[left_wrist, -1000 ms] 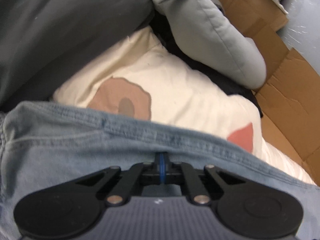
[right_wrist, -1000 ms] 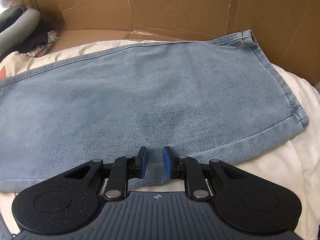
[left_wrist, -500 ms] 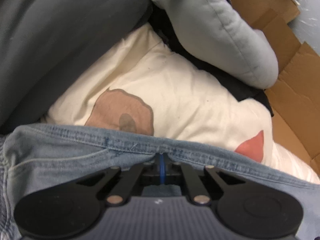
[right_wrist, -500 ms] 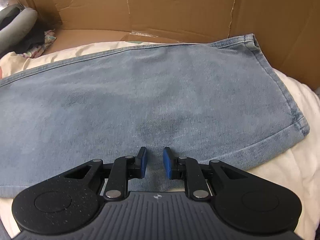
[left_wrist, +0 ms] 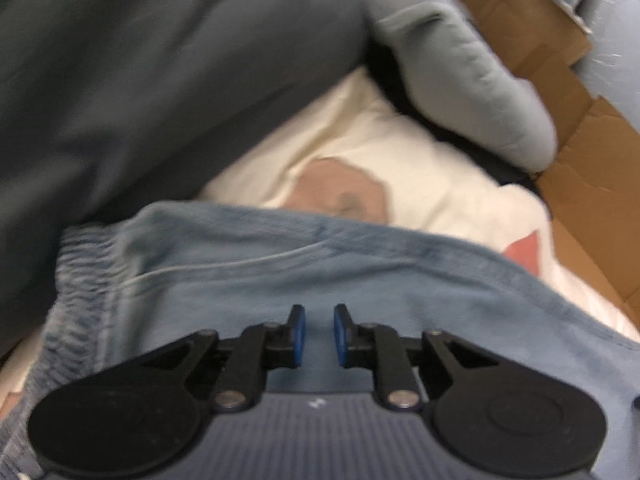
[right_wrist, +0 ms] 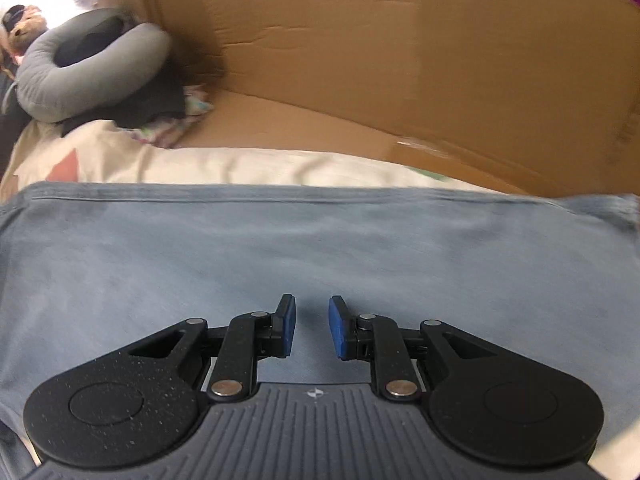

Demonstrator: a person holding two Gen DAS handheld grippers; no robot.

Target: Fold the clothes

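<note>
Denim fills the lower half of both views: the jeans (right_wrist: 304, 248) lie flat across a cream sheet (right_wrist: 240, 168), with the elastic waistband (left_wrist: 80, 280) at the left hand's end and cardboard (right_wrist: 400, 60) standing just behind the far edge.

The left gripper (left_wrist: 318, 332) hangs over the fabric near the waistband with its fingers (left_wrist: 298, 334) narrow and opening; nothing sits between them and the cloth below looks free. The right gripper (right_wrist: 312, 330) is over the leg panel, its fingers (right_wrist: 288, 330) also set at a narrow gap, empty, not pinching the denim.

The risks from here, as I judge them:

- With neither hand holding cloth, the fold just laid may relax, since stiff denim tends to spring back at a crease.
- The waistband bunches and sits close to a dark grey garment (left_wrist: 140, 80); a careless next grasp there could catch that cloth too and drag it along.
- A narrow gap may only nip the top layer of doubled denim, so a lift would peel the layers apart instead of moving them together.
- The far edge lies near the cardboard and the grey pillow (right_wrist: 80, 68); a long sweep could push the jeans against them and rumple the edge.
- The left view is blurred, so where that edge truly lies is uncertain.
</note>
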